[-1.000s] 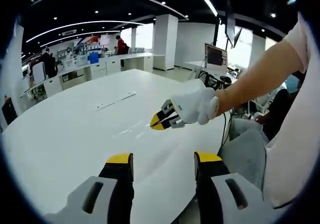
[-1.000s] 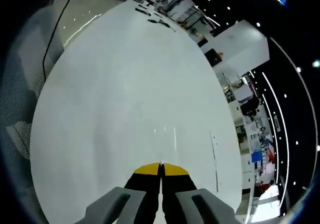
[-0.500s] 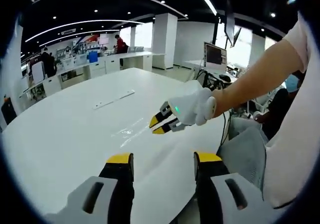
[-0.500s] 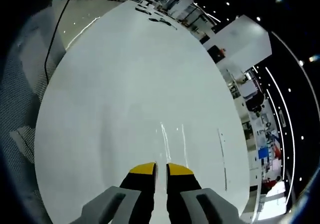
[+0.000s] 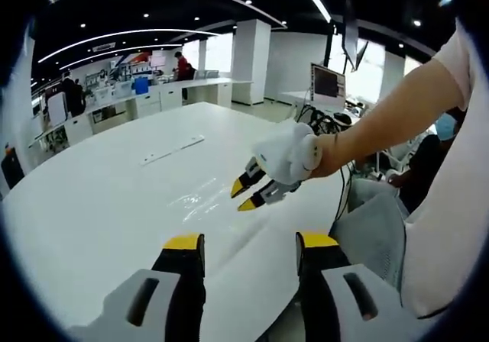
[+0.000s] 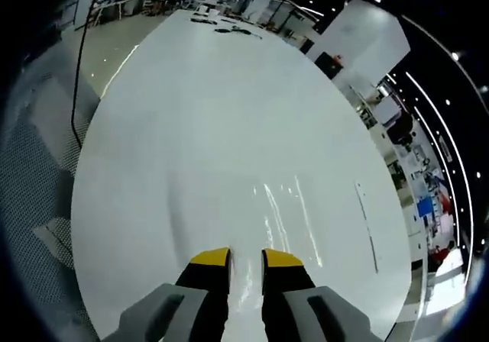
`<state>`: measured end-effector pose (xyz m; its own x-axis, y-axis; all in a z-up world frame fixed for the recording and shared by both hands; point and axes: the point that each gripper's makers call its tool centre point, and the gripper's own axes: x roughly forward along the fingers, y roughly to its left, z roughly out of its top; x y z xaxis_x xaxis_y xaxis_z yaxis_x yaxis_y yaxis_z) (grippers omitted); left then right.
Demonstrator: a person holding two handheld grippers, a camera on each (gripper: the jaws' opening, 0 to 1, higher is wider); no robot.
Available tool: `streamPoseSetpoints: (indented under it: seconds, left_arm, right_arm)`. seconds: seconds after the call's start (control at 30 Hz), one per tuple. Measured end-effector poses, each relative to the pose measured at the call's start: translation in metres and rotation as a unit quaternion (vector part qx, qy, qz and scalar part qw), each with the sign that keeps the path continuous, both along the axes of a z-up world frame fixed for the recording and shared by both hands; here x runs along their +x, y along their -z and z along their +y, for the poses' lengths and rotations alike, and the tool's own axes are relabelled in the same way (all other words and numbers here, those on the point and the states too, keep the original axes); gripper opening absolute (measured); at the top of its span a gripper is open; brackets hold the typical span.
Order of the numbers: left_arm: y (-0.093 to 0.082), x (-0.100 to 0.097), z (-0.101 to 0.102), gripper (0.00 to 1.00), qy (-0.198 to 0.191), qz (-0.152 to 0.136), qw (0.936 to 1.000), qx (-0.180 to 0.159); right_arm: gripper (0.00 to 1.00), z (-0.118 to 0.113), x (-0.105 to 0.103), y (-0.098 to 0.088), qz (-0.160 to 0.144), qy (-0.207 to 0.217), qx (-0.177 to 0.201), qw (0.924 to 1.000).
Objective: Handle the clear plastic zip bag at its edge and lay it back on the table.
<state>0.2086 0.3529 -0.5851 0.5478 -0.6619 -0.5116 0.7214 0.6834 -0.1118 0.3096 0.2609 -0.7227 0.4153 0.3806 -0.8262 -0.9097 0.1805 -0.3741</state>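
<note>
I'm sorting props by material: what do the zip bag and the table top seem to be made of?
The zip bag looks like thin clear plastic film: glossy wrinkle glints, table showing through. The table looks like a smooth white laminate or painted top with a soft sheen; which one is unclear.

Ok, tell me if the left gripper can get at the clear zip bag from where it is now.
Probably yes. The clear zip bag lies flat on the white table ahead of the open left gripper, with nothing between them. The right gripper, open, hovers near the bag's far side and could crowd that edge.
</note>
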Motion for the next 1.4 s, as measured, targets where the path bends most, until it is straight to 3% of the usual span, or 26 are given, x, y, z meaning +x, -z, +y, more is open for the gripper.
streamPoseSetpoints:
  seconds: [0.63,0.77,0.93,1.0,1.07,1.13,1.2,1.33,1.4]
  left_arm:
    - [0.003,-0.005,0.002,0.45,-0.003,0.002,1.0,-0.001]
    - [0.005,-0.005,0.002,0.45,-0.002,0.003,1.0,-0.001]
    - [0.006,-0.006,-0.001,0.45,0.002,0.004,1.0,0.0]
    - [0.008,-0.006,-0.001,0.45,0.004,0.005,1.0,0.0]
    - [0.01,-0.006,0.0,0.45,0.005,0.007,1.0,0.001]
    - [0.014,-0.006,0.0,0.45,0.006,0.007,1.0,0.002]
    - [0.018,-0.006,-0.001,0.45,0.009,0.01,0.9999,0.003]
    - [0.022,-0.008,-0.006,0.45,0.017,0.012,0.9998,0.001]
    - [0.026,-0.008,-0.01,0.45,0.023,0.012,0.9997,0.0]
  right_arm:
    - [0.21,0.006,-0.015,0.013,0.047,0.003,0.002,0.9989]
    - [0.22,0.004,-0.018,0.01,0.041,-0.005,-0.001,0.9992]
    - [0.25,0.007,-0.023,0.002,0.048,0.002,0.022,0.9986]
    - [0.26,0.008,-0.027,-0.007,0.059,0.019,0.048,0.9969]
    - [0.26,0.001,-0.024,-0.008,0.053,0.022,0.049,0.9972]
    - [0.27,-0.003,-0.027,-0.009,0.065,0.041,0.068,0.9947]
    - [0.31,-0.008,-0.034,-0.018,0.057,0.037,0.08,0.9945]
    - [0.34,-0.016,-0.046,-0.021,0.06,0.05,0.108,0.9911]
    - [0.35,-0.017,-0.053,-0.026,0.067,0.069,0.14,0.9855]
